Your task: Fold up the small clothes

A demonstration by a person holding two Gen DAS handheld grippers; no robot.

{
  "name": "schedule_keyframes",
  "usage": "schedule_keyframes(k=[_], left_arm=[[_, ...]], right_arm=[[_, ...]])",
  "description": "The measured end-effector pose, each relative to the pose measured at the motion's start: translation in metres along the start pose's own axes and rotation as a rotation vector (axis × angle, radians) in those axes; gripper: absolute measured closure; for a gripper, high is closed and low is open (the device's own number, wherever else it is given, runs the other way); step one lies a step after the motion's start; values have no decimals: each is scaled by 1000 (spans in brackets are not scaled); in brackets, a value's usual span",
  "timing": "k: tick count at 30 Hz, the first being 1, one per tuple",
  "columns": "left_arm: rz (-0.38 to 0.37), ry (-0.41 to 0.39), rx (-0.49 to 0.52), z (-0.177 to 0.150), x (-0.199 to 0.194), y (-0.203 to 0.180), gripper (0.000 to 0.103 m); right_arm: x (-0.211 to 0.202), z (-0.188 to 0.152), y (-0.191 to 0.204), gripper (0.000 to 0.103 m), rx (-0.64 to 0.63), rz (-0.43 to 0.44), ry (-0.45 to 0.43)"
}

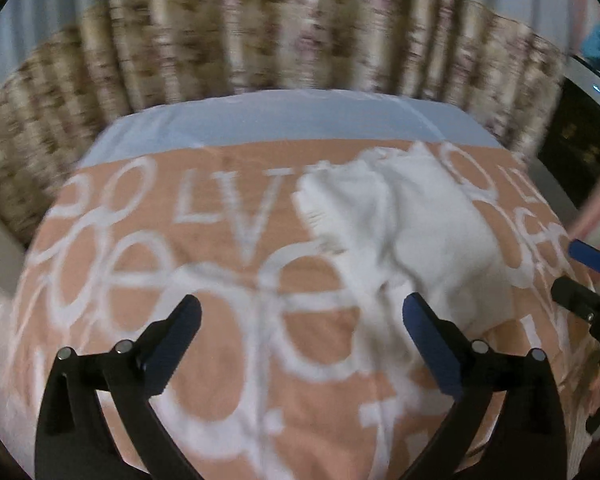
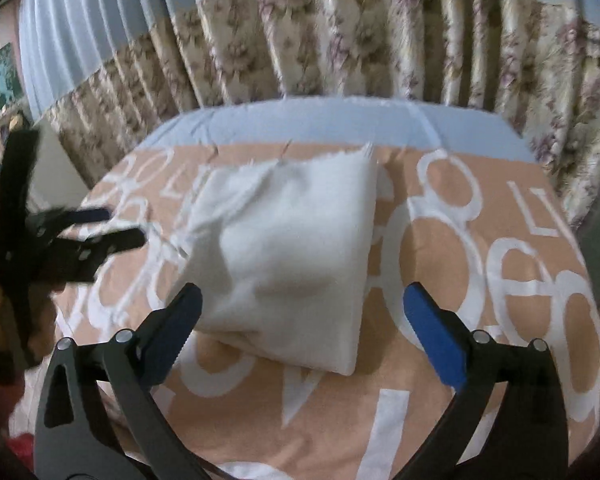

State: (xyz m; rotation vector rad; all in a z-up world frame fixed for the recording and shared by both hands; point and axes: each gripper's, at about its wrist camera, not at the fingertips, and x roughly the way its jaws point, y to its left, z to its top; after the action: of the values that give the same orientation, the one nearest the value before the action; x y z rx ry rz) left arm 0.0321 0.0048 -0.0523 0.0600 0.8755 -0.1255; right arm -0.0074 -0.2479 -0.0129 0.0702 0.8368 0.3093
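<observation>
Lying on the bed (image 2: pixel 500 360), on a peach cover with big white letters: a white cloth (image 2: pixel 292 248), folded into a thick, roughly square pad, fringed edge toward the far side, near the pale blue strip at the bed's far edge. Set toward the right side of the bed in the left wrist view (image 1: pixel 412 240), and more rumpled-looking there, though blurred.

Left tongs (image 1: pixel 300 344) spread wide apart, holding nothing, hovering above the cover near the bed's near edge, just left of the cloth's near corner. Right blue pad (image 1: pixel 432 352) overlapping the cloth's near edge in that view; touching or not, cannot tell. Seen again at the left edge of the right wrist view (image 2: pixel 112 226), blurred, tips close to the cloth's left edge.

Right tongs (image 2: pixel 300 340) likewise wide open and empty, straddling the cloth's near edge from above, left pad (image 2: pixel 172 344) by the near left corner, right pad well clear of the cloth. Also showing at the right edge of the left wrist view (image 1: pixel 572 272).

Behind the bed, a flowered curtain (image 2: pixel 380 40) with a plain blue upper part.
</observation>
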Motion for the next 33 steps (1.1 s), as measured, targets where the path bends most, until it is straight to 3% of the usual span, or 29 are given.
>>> schedule_keyframes(k=[5,8,15,18,33], left_arm=[[27,11,-104,-21,-30,12,2],[46,2,-131,-32,-42,13,2],[141,-68,-44,-51,-81,-4,2],[189,-97,9,-57,-94,-15,2],[136,-239,-65,-55,-164,-14,2]], right_arm=[[-7,-5,16,3,42,-130,10],[-8,-14,29,3,39,-151,0],[-36,-20,54,3,48,-237,-78],[-46,-21,57,3,68,-218,-82],[-124,-23,93,3,14,-313,-242]])
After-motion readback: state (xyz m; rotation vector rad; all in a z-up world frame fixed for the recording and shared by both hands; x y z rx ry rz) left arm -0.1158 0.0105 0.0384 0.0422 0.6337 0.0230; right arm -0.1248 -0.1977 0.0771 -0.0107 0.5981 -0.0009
